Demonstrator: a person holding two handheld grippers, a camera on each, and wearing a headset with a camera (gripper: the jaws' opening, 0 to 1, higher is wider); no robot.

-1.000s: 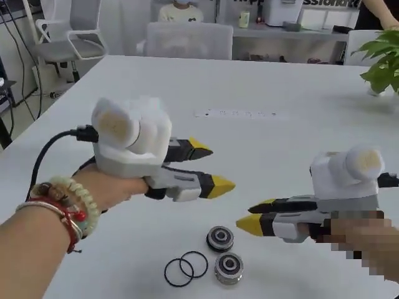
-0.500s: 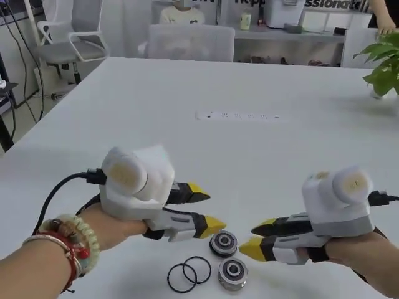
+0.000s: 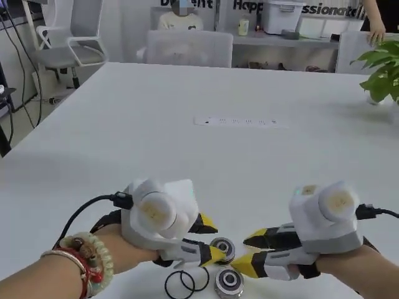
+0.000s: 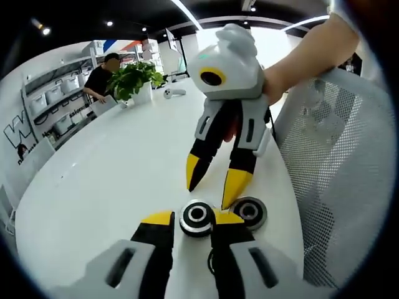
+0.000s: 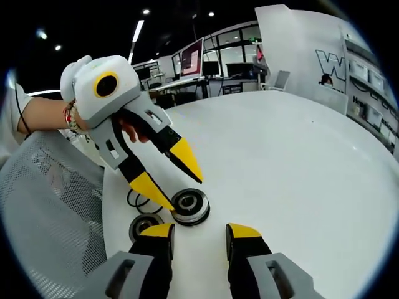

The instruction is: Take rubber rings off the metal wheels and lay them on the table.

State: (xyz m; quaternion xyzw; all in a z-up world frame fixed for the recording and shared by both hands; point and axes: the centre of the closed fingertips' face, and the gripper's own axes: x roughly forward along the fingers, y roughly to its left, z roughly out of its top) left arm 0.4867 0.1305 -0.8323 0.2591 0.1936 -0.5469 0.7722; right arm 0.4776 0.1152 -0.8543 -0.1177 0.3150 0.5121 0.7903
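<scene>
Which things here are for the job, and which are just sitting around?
For the job: far metal wheel, near metal wheel, rubber rings, left hand-held gripper, right hand-held gripper.
Just sitting around: plant, chair, socket strip.

Left gripper [image 4: 193, 219], yellow-tipped jaws apart, meets a metal wheel [image 4: 197, 217] on the white table [image 4: 93, 187]; the right gripper [image 4: 213, 179], jaws parted, faces it above a second wheel [image 4: 250, 212].
</scene>
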